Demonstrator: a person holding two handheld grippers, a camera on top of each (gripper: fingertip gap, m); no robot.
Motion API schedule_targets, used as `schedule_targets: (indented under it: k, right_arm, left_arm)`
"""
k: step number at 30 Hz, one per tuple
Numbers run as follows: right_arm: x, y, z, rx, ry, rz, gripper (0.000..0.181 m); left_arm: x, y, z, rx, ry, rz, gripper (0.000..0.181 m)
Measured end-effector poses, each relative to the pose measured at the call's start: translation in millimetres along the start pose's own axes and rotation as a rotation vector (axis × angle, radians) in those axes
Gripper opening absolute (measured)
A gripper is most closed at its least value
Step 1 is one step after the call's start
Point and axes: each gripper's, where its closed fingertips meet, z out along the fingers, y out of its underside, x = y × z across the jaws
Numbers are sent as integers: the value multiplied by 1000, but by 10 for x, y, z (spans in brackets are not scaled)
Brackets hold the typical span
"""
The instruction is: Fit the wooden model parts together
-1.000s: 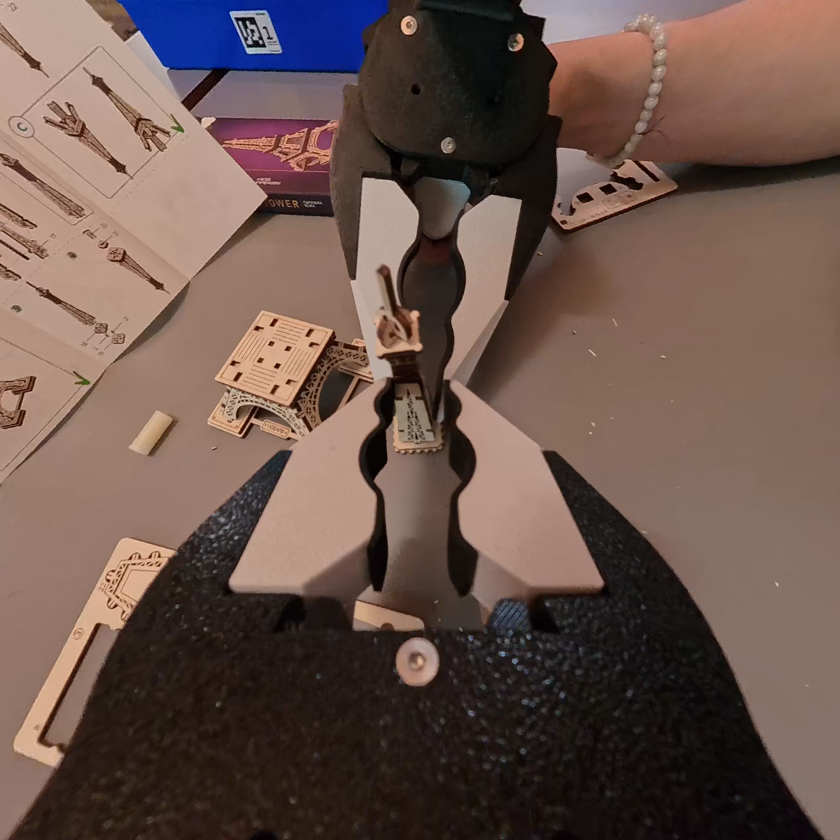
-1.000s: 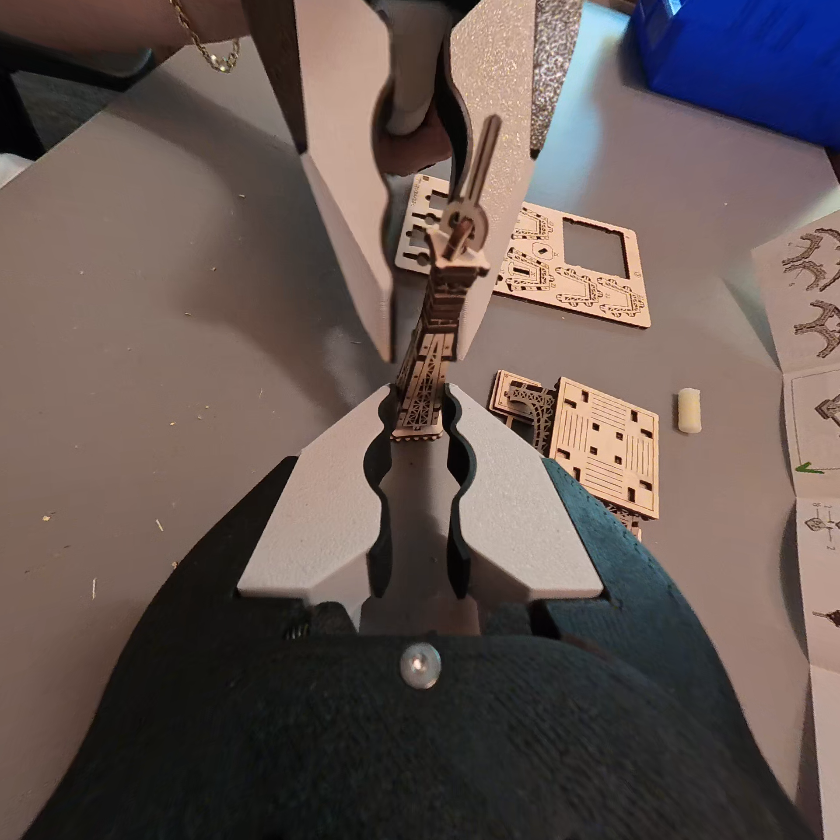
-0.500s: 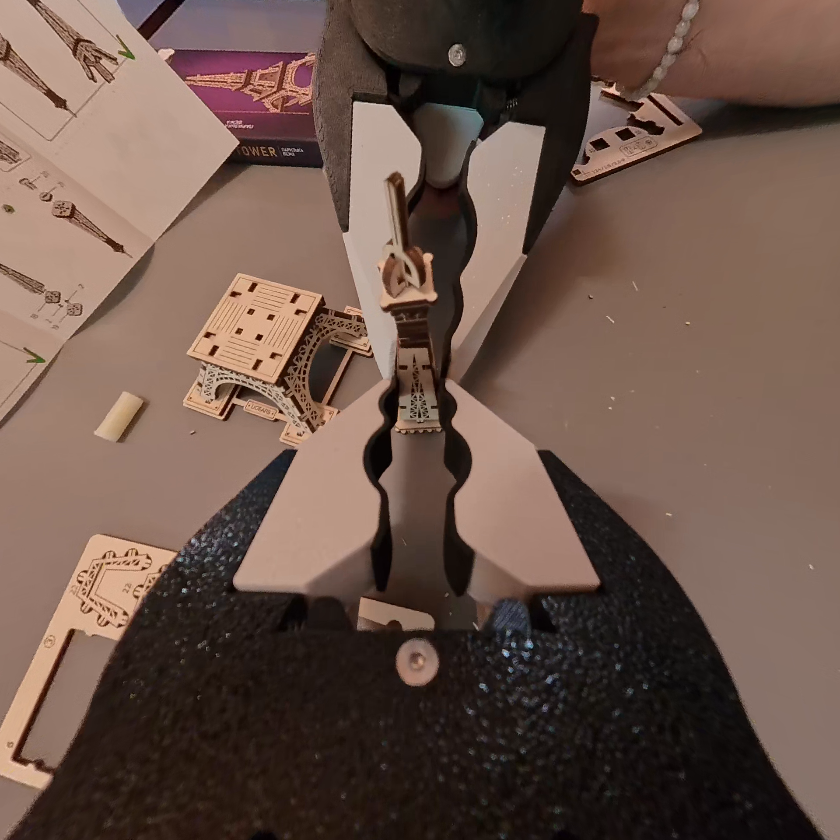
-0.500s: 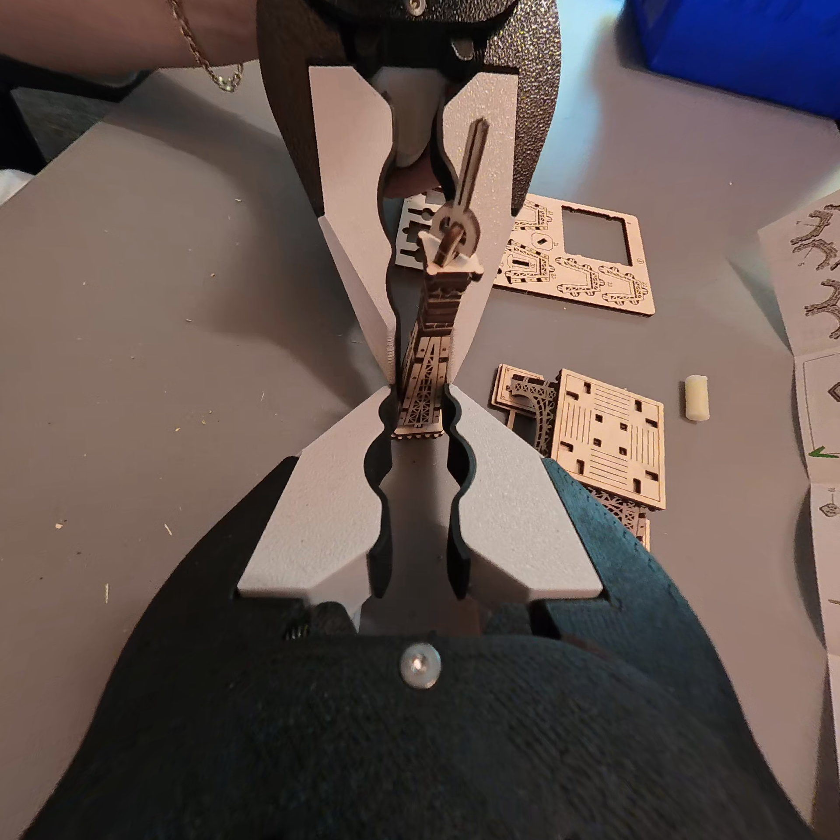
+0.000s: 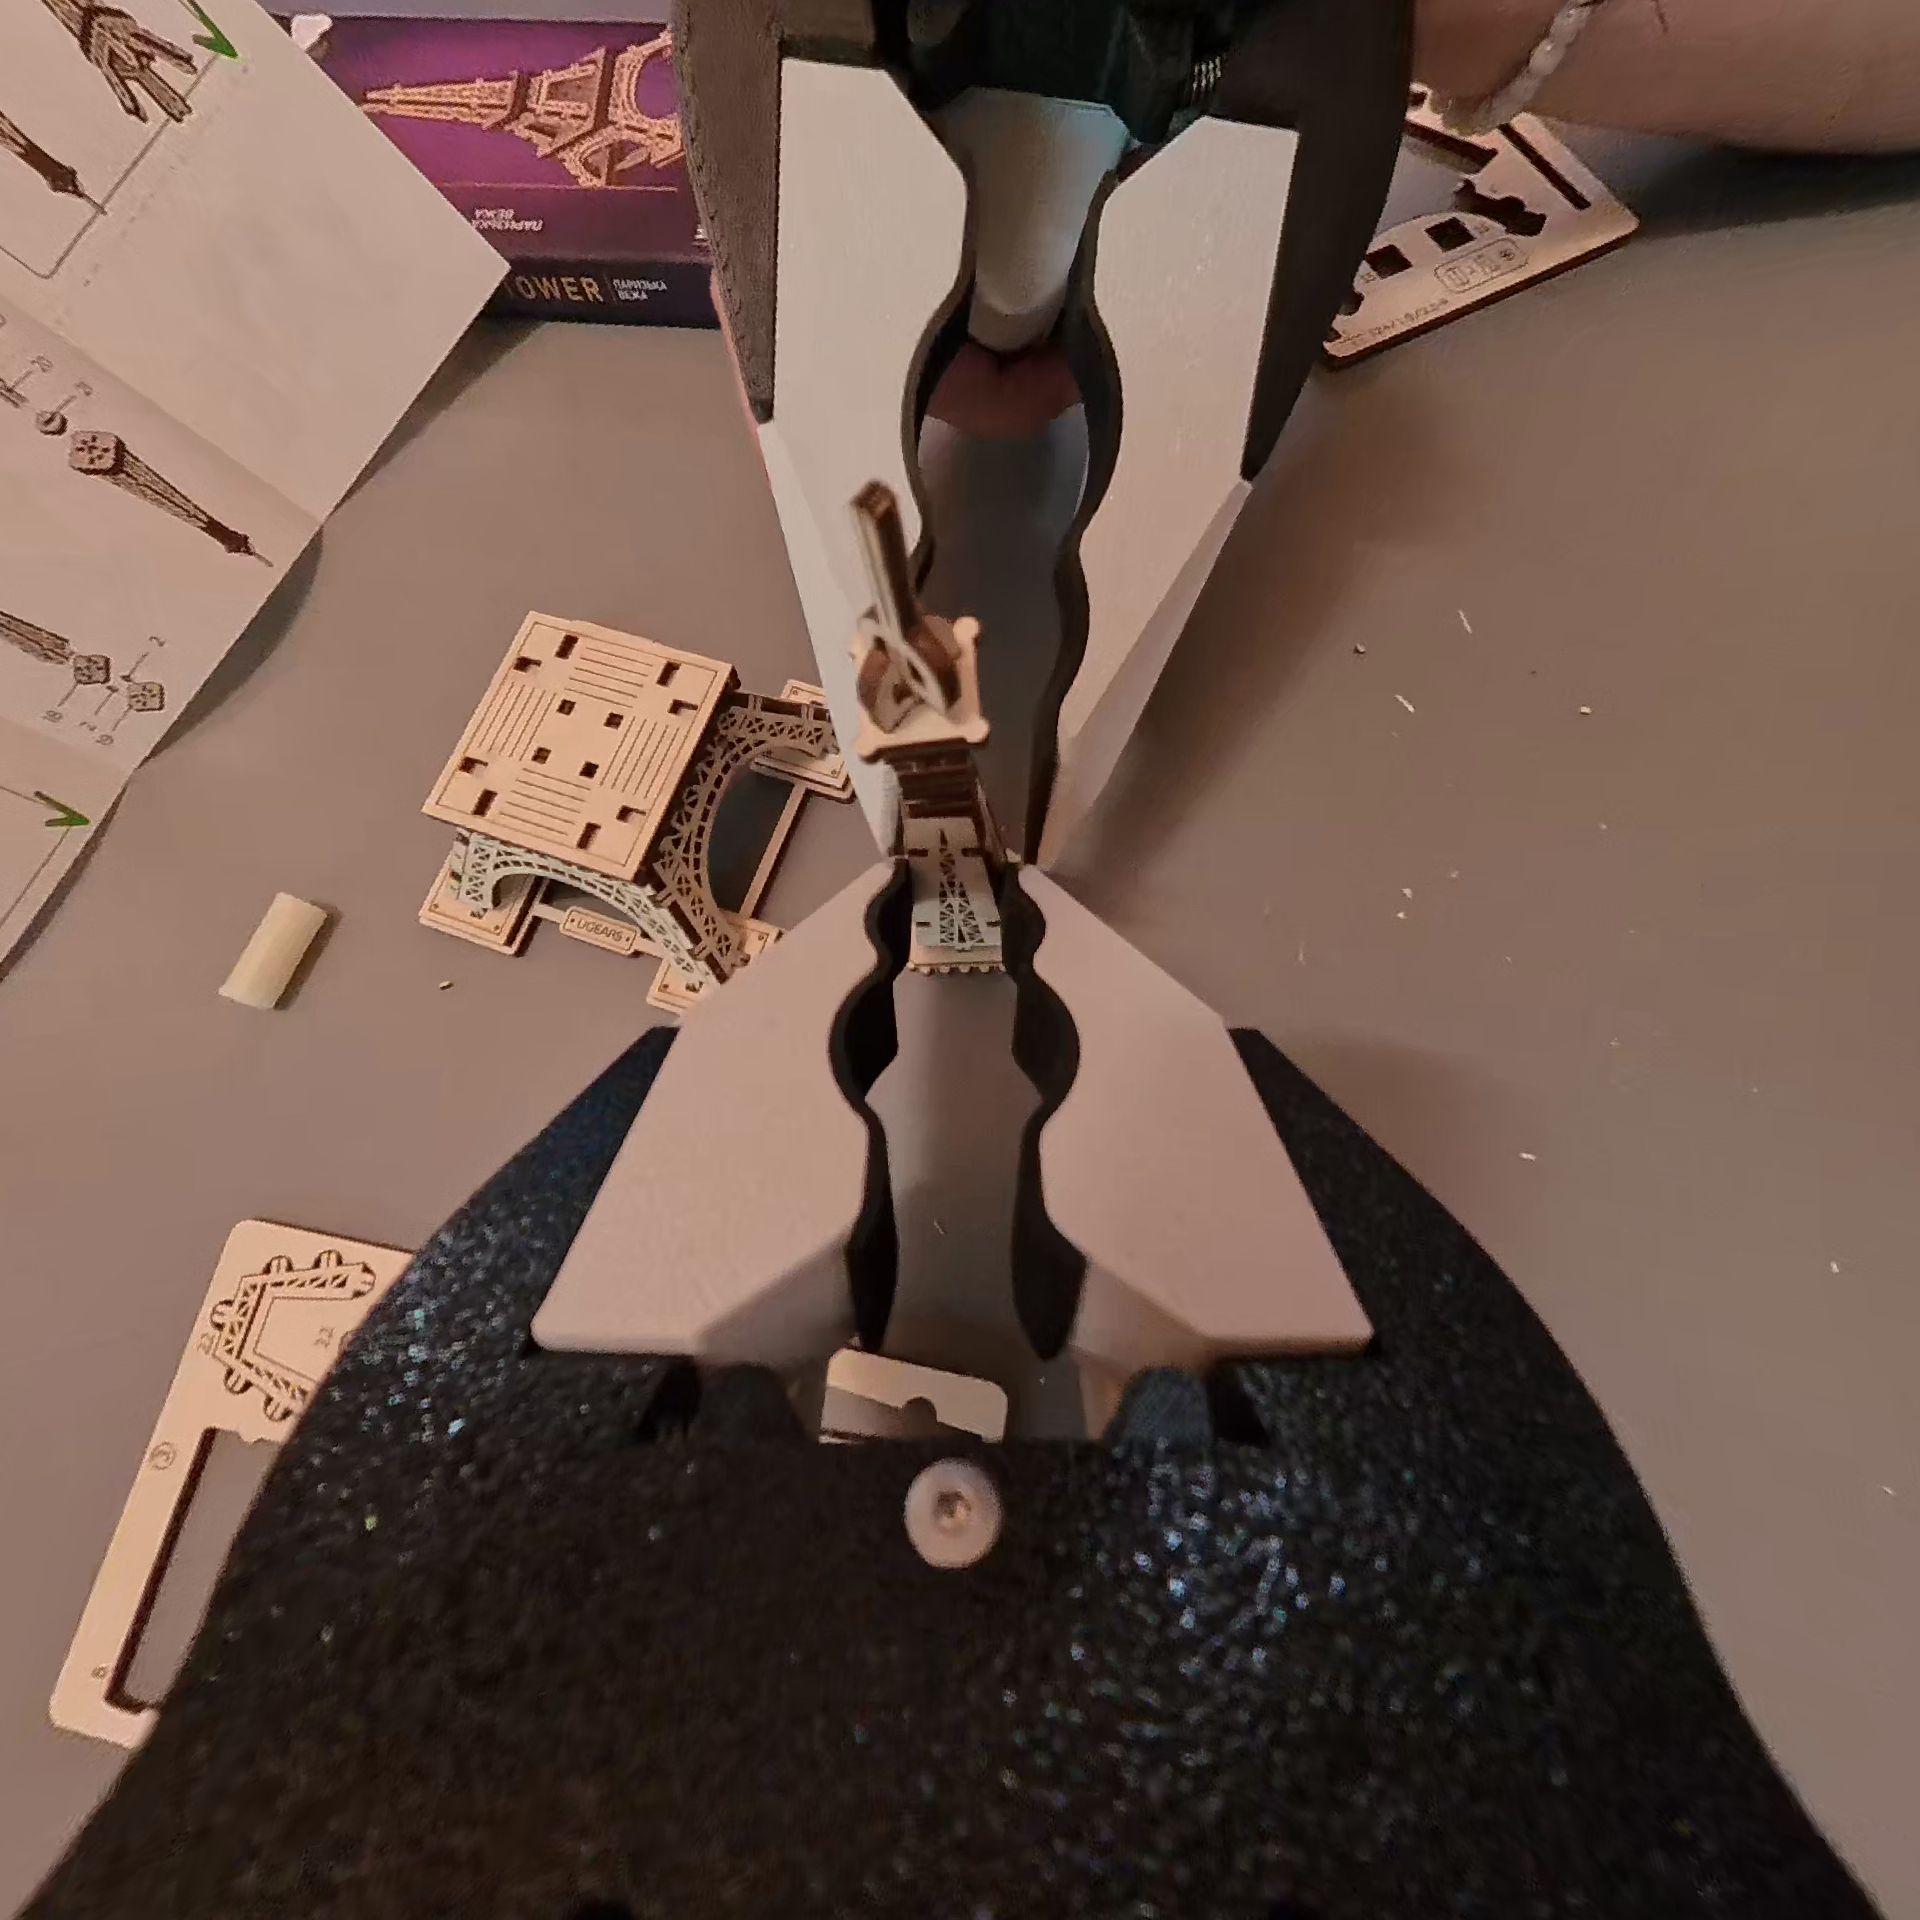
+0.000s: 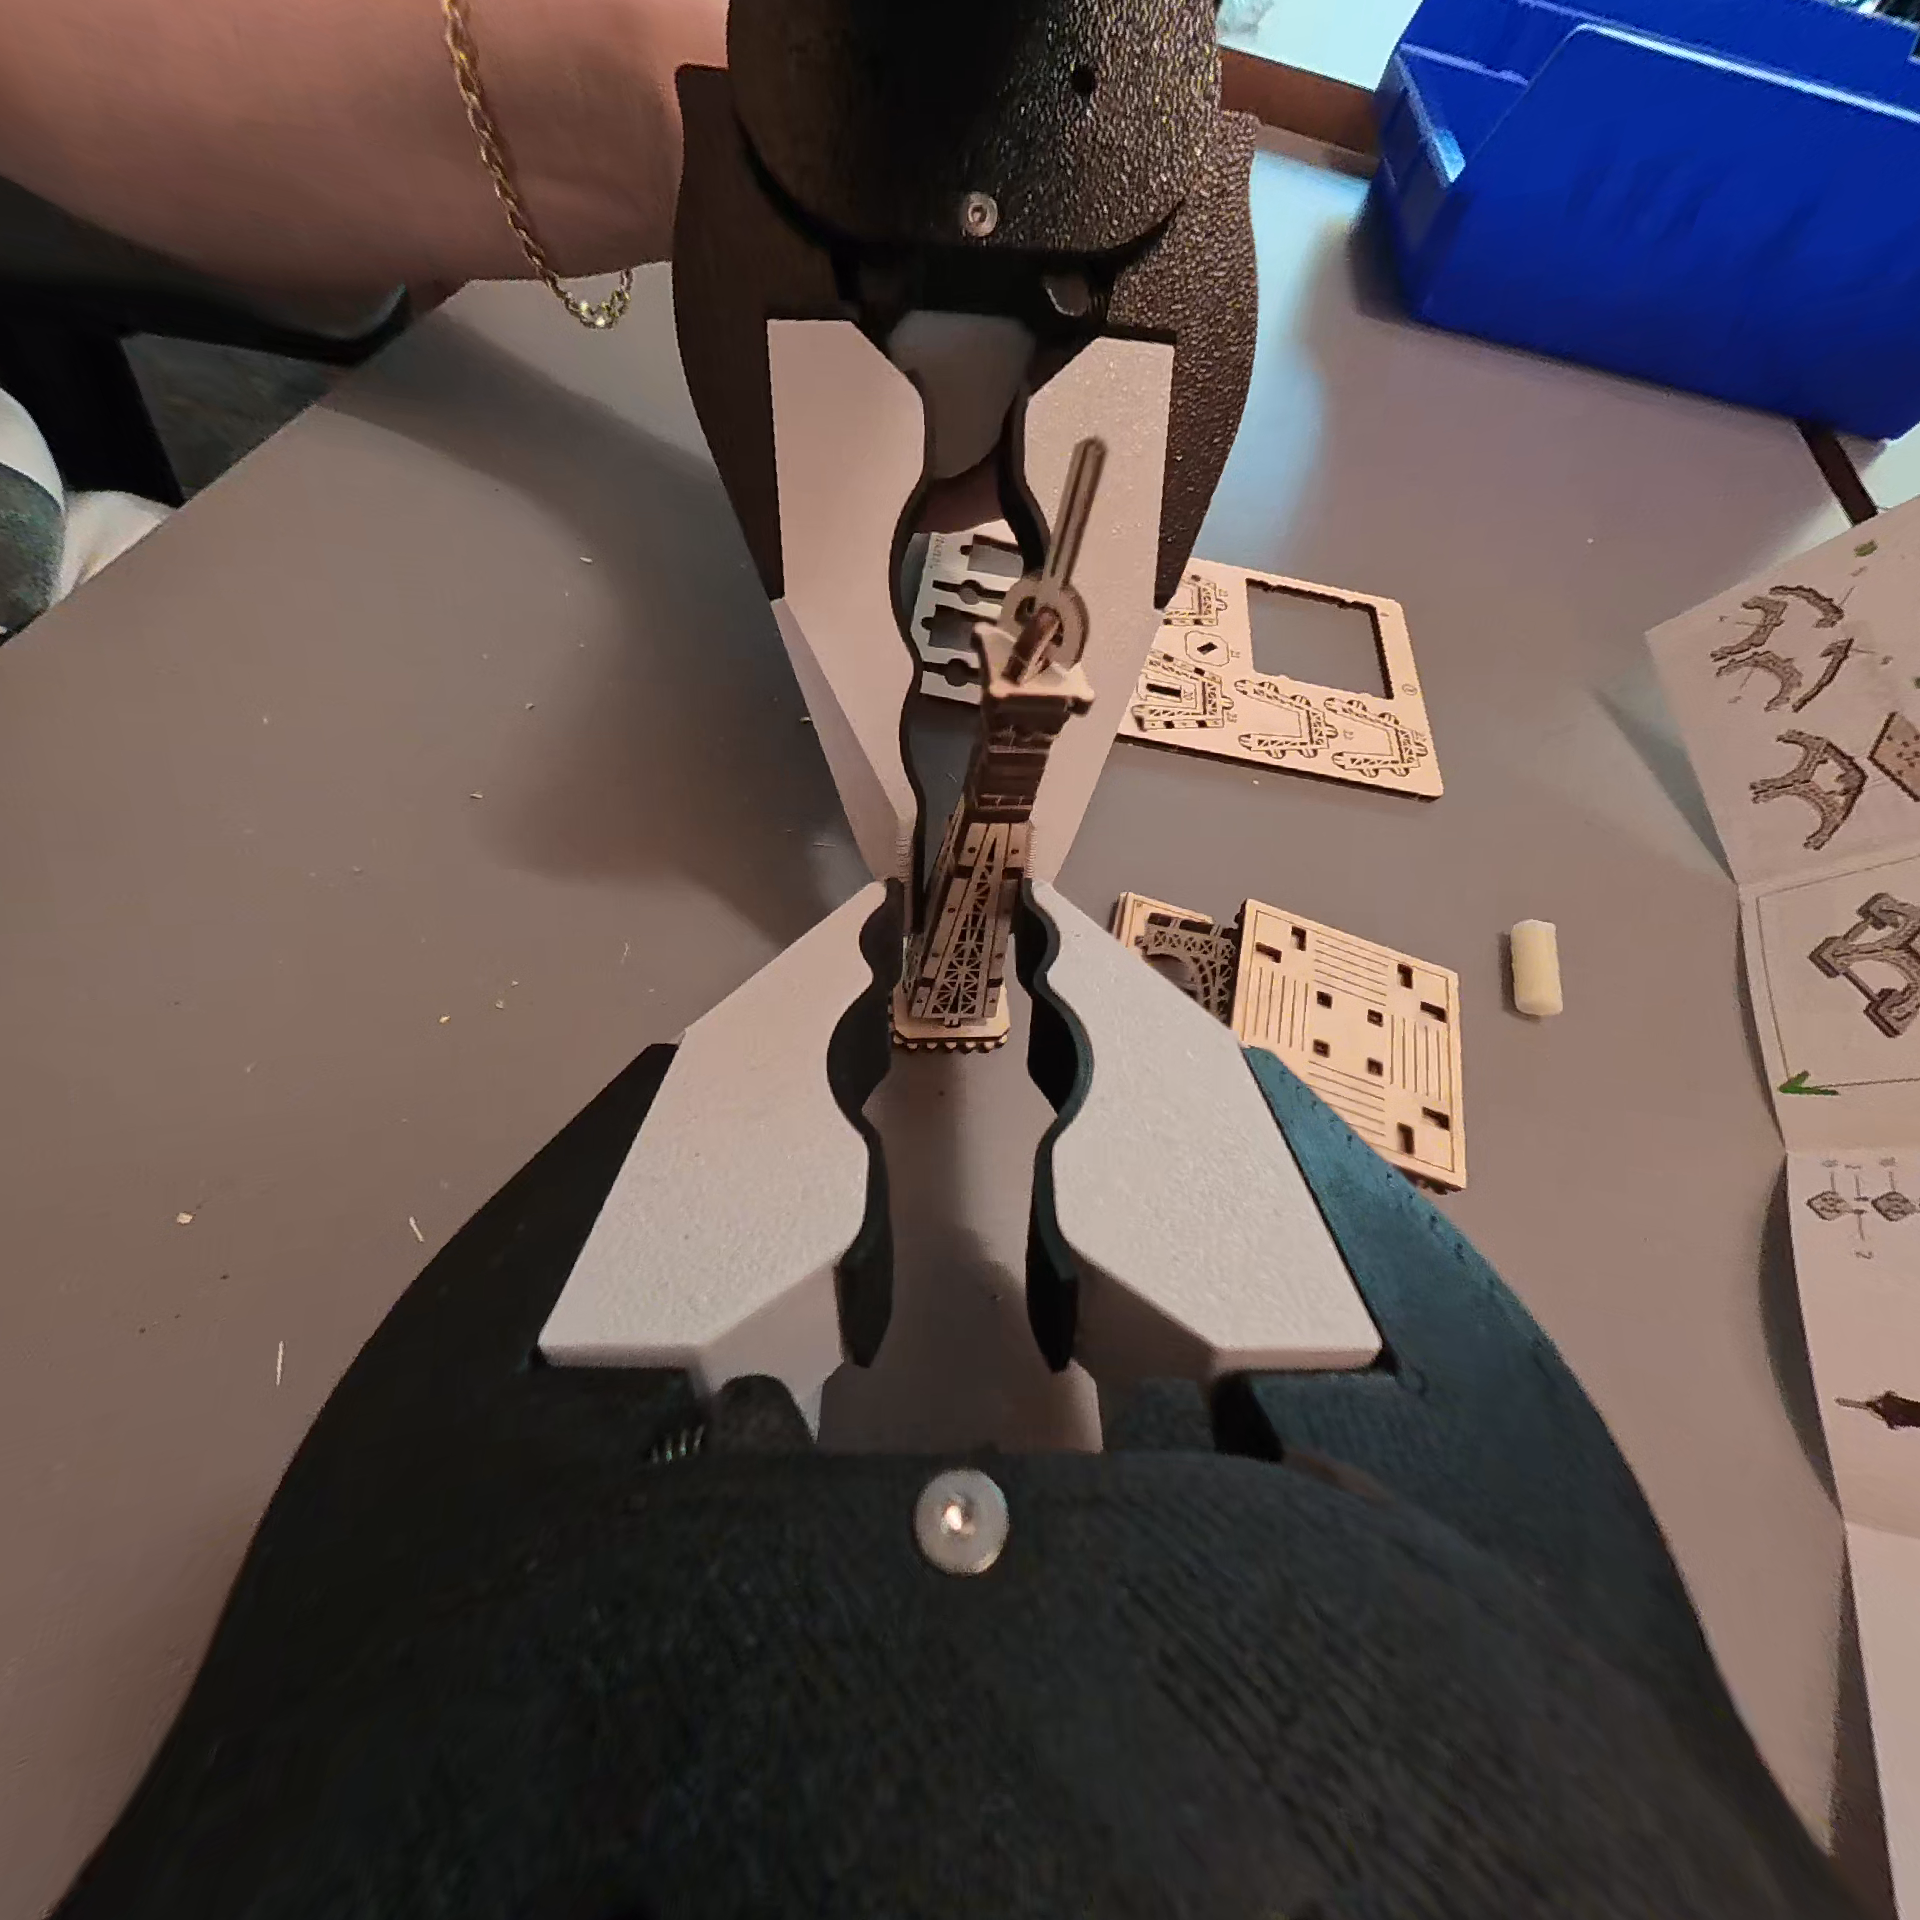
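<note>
Blue bin (image 6: pixel 1662 208), purple box (image 5: pixel 540 135)

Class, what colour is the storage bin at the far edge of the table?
Blue. The storage bin shows best in the right wrist view, top right corner.

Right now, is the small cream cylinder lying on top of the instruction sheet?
No, the cream cylinder lies on the bare grey table, apart from the instruction sheet.

Left gripper (image 5: pixel 956 883): jaws narrowed at the tips, clamped on the wooden tower spire (image 5: pixel 940 821), fingers (image 5: pixel 758 1049) pointing forward. Right gripper (image 6: pixel 956 894): faces the left one tip to tip, jaws likewise closed on the same spire near its base. Bare forearm (image 6: pixel 312 177) with a gold chain bracelet behind the left gripper; wrist (image 5: pixel 1662 62) with a bead bracelet behind the right
</note>
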Motion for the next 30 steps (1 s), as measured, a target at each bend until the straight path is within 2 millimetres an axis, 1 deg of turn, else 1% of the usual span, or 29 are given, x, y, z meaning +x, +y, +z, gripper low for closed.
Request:
schedule_targets:
  k: [5,9,17,21,23,24,28,30]
  right_arm:
    - [-7,14,0,20,-25,48,18]
    - [-5,24,1,13,-24,59,18]
    - [-6,36,-4,7,-15,64,19]
    - [-4,42,-1,3,-4,54,19]
    - [-6,42,-6,3,-7,55,18]
    - [8,48,-12,2,-4,66,14]
    - [10,53,-10,-1,1,60,14]
    - [9,54,-8,-2,7,55,14]
  left_arm:
    - [4,3,4,-22,-3,-6,15]
    - [4,7,6,-50,17,-14,15]
    - [5,17,8,-136,16,25,15]
    - [7,13,7,-110,14,9,15]
    - [7,0,7,-91,-2,31,15]
    - [8,-5,11,-69,-3,37,15]
    - [20,83,66,-36,7,-21,22]
    - [30,96,101,-17,1,-29,22]
